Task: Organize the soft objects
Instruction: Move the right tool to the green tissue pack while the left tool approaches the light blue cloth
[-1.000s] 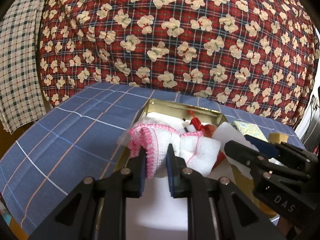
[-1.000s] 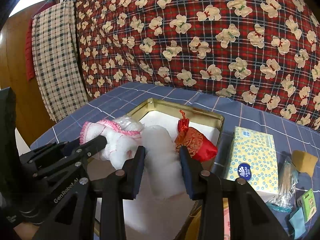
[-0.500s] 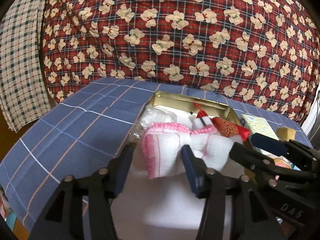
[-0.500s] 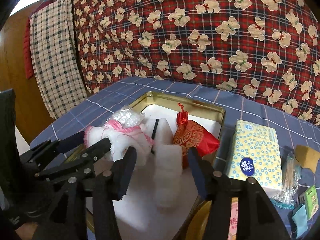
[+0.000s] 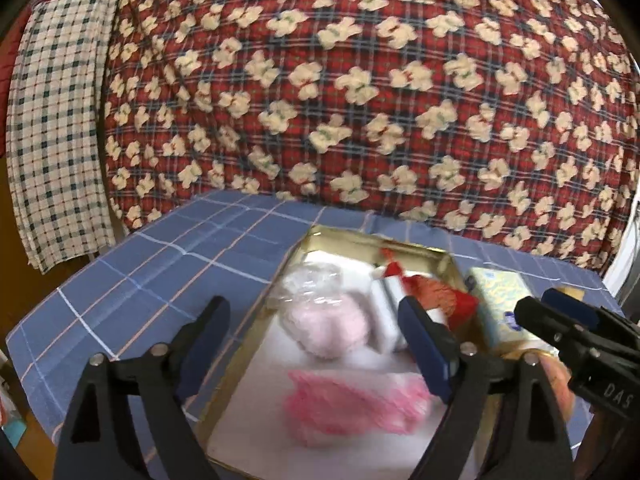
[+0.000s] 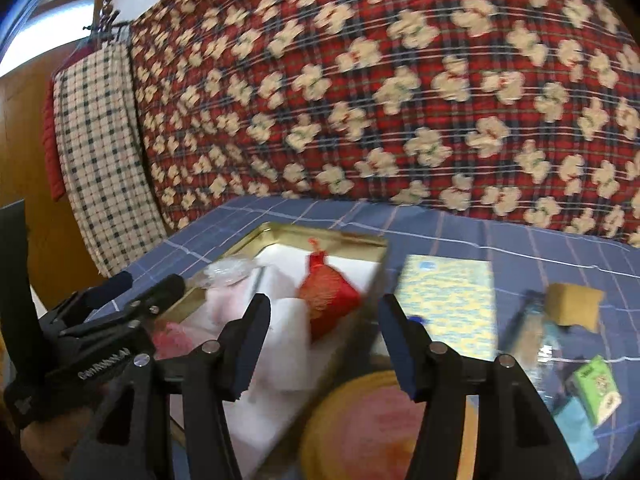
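Left wrist view shows the left gripper (image 5: 316, 344) with its jaws spread wide; they have just been opening, and nothing is pressed between them, since the pink-trimmed cloth (image 5: 356, 404) now lies loose on the white liner of the gold tin (image 5: 400, 246), below the pads. Beyond it sit a pale pink bundle in clear wrap (image 5: 324, 320), a white foam block (image 5: 386, 316) and a red pouch (image 5: 436, 300), all packed inside the tin, which seems to be the chosen home for the soft things. Seen from its own camera, the right gripper (image 6: 324, 344) also stands part open and empty, its jaws having just parted, hanging over the tin's right edge with the tissue box (image 6: 448, 300) just beside it on the blue checked tablecloth (image 6: 560, 256). Both tools slant downward toward the tin, side by side, a pose that suits a release.
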`<state>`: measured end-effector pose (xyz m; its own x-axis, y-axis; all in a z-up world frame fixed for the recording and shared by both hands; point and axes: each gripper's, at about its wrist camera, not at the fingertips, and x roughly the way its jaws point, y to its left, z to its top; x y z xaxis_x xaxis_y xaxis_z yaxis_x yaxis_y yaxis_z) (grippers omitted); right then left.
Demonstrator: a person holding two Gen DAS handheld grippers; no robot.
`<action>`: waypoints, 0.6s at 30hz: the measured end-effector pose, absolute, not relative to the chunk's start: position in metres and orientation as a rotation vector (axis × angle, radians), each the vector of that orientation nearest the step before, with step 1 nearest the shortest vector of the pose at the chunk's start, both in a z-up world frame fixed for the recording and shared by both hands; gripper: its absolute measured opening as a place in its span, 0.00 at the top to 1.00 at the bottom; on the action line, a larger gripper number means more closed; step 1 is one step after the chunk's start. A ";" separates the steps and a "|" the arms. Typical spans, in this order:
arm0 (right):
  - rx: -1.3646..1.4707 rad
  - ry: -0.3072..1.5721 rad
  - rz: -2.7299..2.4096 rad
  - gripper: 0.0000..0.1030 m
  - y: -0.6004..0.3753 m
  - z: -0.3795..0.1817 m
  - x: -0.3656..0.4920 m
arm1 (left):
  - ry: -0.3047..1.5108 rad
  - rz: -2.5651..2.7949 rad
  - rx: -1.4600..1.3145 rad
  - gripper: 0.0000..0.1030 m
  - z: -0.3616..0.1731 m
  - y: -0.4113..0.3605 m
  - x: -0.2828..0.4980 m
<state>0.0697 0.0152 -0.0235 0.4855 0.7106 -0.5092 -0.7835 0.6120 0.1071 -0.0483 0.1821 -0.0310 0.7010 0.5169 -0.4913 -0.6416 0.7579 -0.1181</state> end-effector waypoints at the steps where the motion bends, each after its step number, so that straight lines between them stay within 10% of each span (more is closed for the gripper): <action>1: -0.147 0.540 0.898 0.43 0.006 -0.023 0.072 | 0.443 0.644 -0.288 0.15 -0.028 0.176 -0.047; 18: -0.172 0.614 0.536 0.43 -0.166 -0.056 0.165 | 0.475 0.322 -0.170 0.03 -0.017 0.047 0.021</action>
